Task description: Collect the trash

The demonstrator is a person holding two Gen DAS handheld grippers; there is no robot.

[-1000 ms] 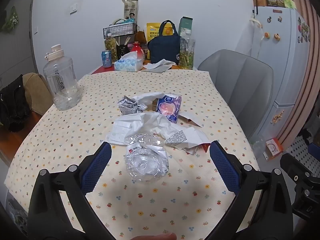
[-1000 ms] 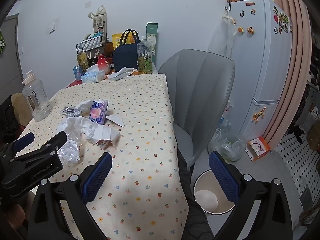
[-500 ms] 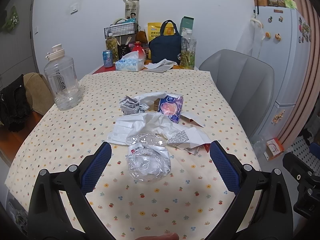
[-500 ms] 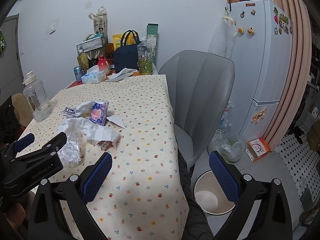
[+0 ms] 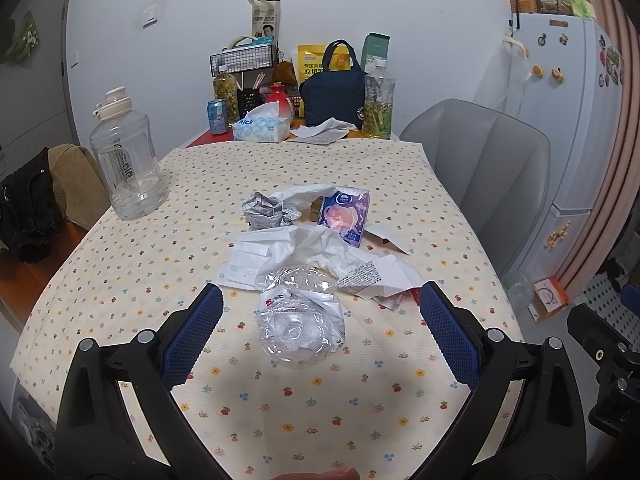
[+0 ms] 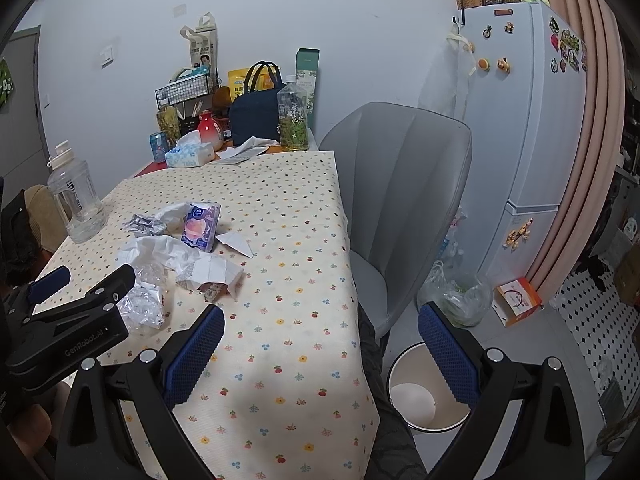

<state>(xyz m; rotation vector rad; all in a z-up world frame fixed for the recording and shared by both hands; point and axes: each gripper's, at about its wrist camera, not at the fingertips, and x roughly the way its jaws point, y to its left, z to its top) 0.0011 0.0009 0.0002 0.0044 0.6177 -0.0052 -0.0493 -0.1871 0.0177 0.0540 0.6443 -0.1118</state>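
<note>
The crushed bottle [image 5: 300, 322] lies on the near part of the table [image 5: 132, 264], at the near edge of the trash heap, now a touch closer between the left gripper [image 5: 316, 320] fingers than a second ago: this reads as the approach to the first pick. Both tongs stand wide apart, empty; the right gripper [image 6: 320, 334] hangs by the table's right edge above the bin [image 6: 430, 396] on the floor. The bottle is clear, thin, crumpled plastic; behind it lie soft white tissue [image 5: 296, 248], creased paper [image 5: 376, 280] and a glossy pouch [image 5: 345, 216]
</note>
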